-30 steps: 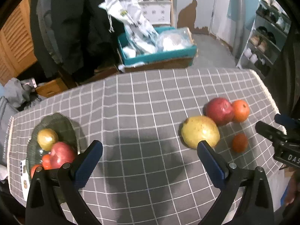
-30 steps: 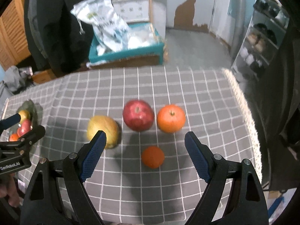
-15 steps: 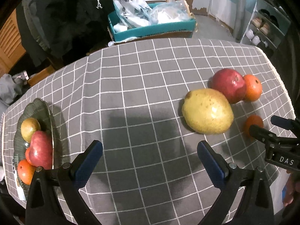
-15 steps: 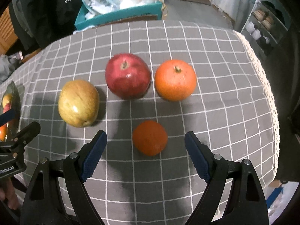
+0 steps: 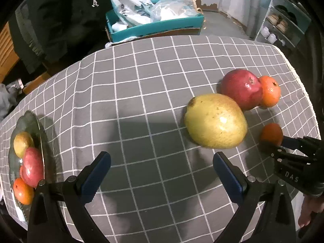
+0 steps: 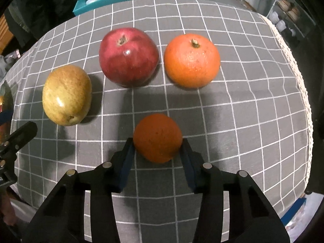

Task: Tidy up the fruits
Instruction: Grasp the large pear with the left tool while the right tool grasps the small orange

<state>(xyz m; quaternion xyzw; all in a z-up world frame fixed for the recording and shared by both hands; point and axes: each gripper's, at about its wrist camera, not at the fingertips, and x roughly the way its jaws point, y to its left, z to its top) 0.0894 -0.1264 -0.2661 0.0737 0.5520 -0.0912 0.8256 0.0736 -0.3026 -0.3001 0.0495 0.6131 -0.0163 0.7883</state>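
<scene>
Our right gripper (image 6: 158, 151) is clamped on the small orange (image 6: 157, 138), a pad pressing each side at its widest part so the round fruit cannot slip; it sits on the table (image 6: 243, 105) just in front of the red apple (image 6: 128, 56) and the large orange (image 6: 192, 60). Our left gripper (image 5: 162, 170) hangs with its jaws wide apart and nothing between them, near the yellow pear (image 5: 215, 121), probably ready for it. The plate (image 5: 30, 119) at the far left already carries fruit, so that is likely where this orange belongs.

Plate (image 6: 8, 97) mostly cut off at right wrist view's left edge, its fruit hidden.
</scene>
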